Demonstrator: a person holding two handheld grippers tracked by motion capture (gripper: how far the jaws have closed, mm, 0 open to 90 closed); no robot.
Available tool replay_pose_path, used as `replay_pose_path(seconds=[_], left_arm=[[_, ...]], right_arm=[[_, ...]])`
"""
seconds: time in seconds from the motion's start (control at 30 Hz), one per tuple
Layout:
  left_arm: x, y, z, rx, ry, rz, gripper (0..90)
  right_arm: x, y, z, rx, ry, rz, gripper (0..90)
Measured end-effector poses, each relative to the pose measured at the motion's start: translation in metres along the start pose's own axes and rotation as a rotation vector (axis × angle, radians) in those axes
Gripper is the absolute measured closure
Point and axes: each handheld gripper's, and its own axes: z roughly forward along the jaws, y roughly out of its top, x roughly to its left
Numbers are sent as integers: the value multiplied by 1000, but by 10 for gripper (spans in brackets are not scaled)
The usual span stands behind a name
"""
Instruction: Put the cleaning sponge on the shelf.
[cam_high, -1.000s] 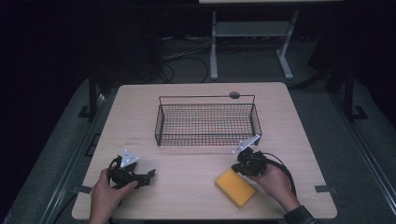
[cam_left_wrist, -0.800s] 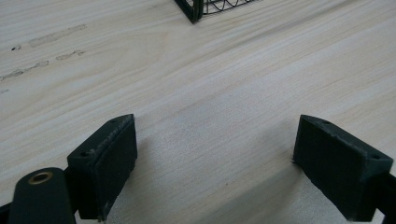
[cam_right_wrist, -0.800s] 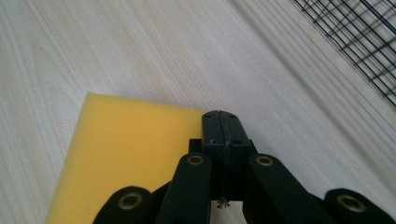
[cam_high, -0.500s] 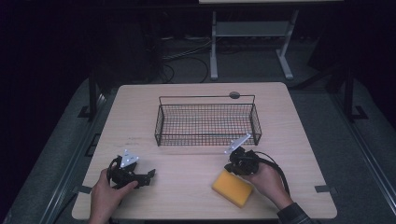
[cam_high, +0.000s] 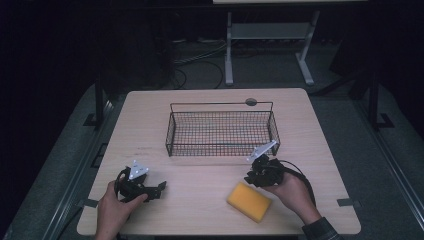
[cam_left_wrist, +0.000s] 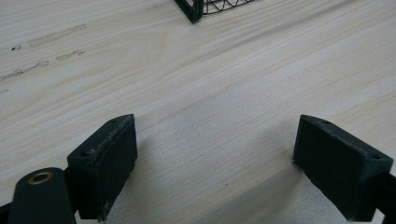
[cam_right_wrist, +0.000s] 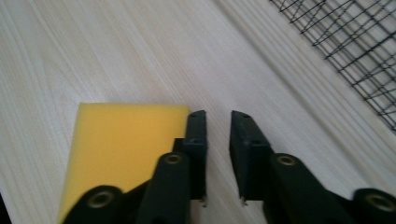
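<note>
**Sponge not yet picked up, basket empty**

Right gripper (cam_right_wrist: 218, 158): jaws nearly closed, a narrow gap between them, nothing in it. In the right gripper view the left jaw sits just beside the sponge's (cam_right_wrist: 126, 149) edge, possibly touching it; the sponge lies outside the gap, flat on the table (cam_right_wrist: 116, 56). In the high view this gripper (cam_high: 251, 177) hovers low just above the sponge (cam_high: 249, 201), between it and the front wall of the wire basket (cam_high: 221, 148). The right hand (cam_high: 292, 192) wraps the gripper body and the cable loops off to the side.

Left gripper (cam_left_wrist: 215, 163): jaws wide apart, bare wood between them, holding nothing. A corner of the basket (cam_left_wrist: 194, 9) shows at the top of the left gripper view. In the high view it (cam_high: 159, 189) rests near the front left of the table, held by the left hand (cam_high: 112, 205), well apart from the sponge.

Progress, as a judgement: early stage. The likely job is sponge into basket. No grasp yet, no lift, and the basket looks empty. Left to do: open the right jaws, straddle the sponge, close, lift, carry over the basket wall, release. The left gripper looks idle.
</note>
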Motion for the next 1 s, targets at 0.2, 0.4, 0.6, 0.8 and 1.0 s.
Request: replay_pose_path(seconds=[0.2,0.4,0.6,0.8,1.0], left_arm=[[0,0,0,0,0,0,127],[0,0,0,0,0,0,127],[0,0,0,2,0,2,127],[0,0,0,2,0,2,127],[0,0,0,0,-1,2,127]], right_arm=[[-1,-3,-8,1,-16,33,505],[0,-7,-15,13,-9,56,322],[3,-9,-19,29,-36,75,128],[10,-11,-19,48,-67,74,6],[17,-14,-18,57,-49,68,0]])
